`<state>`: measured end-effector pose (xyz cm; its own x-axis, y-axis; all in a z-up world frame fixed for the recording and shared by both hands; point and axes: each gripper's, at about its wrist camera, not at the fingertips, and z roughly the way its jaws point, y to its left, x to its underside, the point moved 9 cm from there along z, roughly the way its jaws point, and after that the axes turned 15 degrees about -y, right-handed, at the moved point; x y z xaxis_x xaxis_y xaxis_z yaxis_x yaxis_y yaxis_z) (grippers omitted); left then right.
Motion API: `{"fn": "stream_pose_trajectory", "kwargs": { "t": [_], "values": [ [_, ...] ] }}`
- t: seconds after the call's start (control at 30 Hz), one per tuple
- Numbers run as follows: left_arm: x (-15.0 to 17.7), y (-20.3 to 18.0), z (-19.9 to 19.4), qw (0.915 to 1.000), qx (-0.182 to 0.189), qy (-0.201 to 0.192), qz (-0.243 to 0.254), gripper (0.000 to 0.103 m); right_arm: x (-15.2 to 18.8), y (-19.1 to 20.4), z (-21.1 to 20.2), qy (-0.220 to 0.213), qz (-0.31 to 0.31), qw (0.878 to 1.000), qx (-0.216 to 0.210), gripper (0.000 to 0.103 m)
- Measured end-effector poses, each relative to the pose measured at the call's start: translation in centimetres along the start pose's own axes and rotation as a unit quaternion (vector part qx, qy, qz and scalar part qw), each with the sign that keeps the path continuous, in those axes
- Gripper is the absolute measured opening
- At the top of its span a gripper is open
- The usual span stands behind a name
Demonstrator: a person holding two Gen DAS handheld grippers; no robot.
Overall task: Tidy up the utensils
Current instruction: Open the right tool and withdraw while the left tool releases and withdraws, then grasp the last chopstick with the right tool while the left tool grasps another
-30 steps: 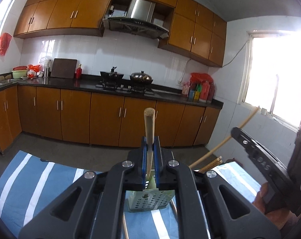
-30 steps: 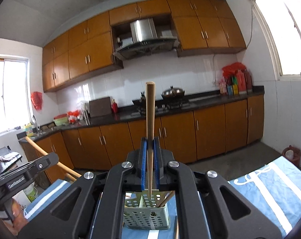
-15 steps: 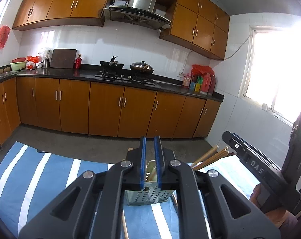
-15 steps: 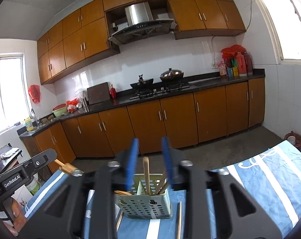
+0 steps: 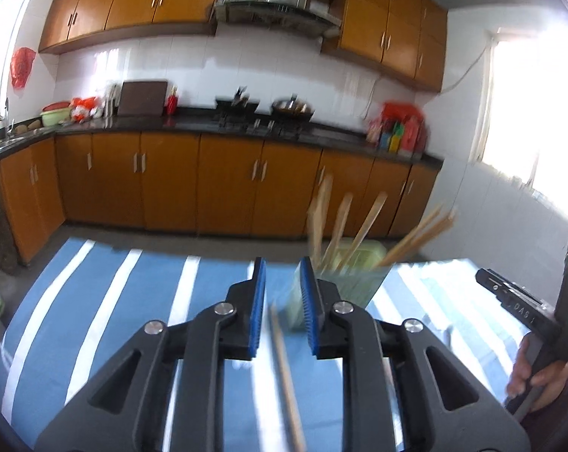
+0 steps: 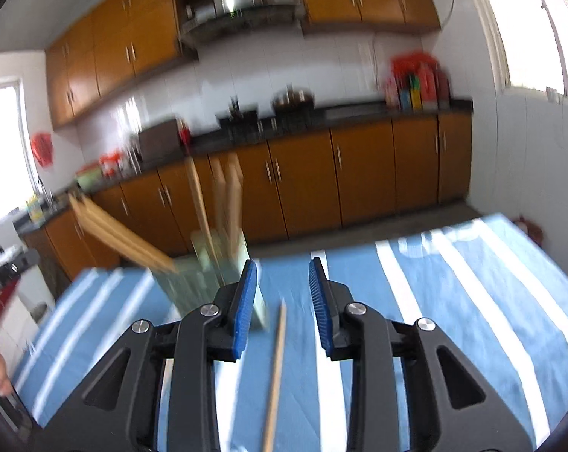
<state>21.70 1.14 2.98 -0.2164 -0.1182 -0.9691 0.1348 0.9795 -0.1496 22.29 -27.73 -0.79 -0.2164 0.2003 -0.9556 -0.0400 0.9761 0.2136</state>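
A pale green perforated utensil holder stands on the blue striped cloth and holds several wooden utensils that lean out of it. It also shows in the right wrist view, blurred. My left gripper is open and empty, left of the holder; a wooden chopstick lies on the cloth under it. My right gripper is open and empty, right of the holder, above a wooden chopstick on the cloth. The right gripper's body shows at the right edge of the left wrist view.
The table carries a blue cloth with white stripes, also seen in the right wrist view. Beyond it stand orange kitchen cabinets and a dark counter with a stove. A window is at the right.
Both grippers let go of their wooden utensils into the holder and opened. Both have tilted down and drawn apart sideways, so a chopstick on the cloth now lies under each.
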Motion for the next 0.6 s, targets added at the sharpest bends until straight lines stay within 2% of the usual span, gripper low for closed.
{"fn": "stream_pose_trajectory", "kwargs": {
  "t": [0.13,0.23,0.4,0.5,0.6],
  "values": [
    [5.5,1.2,1.3,0.9979,-0.012,0.063,0.004,0.027,7.2,0.1,1.3,0.094,0.003,0.996,-0.007,0.030],
    [9.4,1.7,2.1,0.9944,-0.016,0.105,0.001,0.029,11.4,1.7,2.2,0.145,-0.007,0.989,-0.020,0.030],
    [13.3,1.3,2.5,0.9898,-0.005,0.142,-0.007,0.037,15.5,3.1,3.0,0.188,-0.027,0.982,-0.022,0.028],
    [14.2,1.1,2.7,0.9886,-0.002,0.151,-0.005,0.040,16.3,2.8,3.5,0.197,-0.034,0.980,-0.013,0.028],
    [14.4,0.8,3.1,0.9878,0.001,0.156,-0.006,0.043,16.9,2.6,3.9,0.205,-0.037,0.978,-0.004,0.023]
  ]
}}
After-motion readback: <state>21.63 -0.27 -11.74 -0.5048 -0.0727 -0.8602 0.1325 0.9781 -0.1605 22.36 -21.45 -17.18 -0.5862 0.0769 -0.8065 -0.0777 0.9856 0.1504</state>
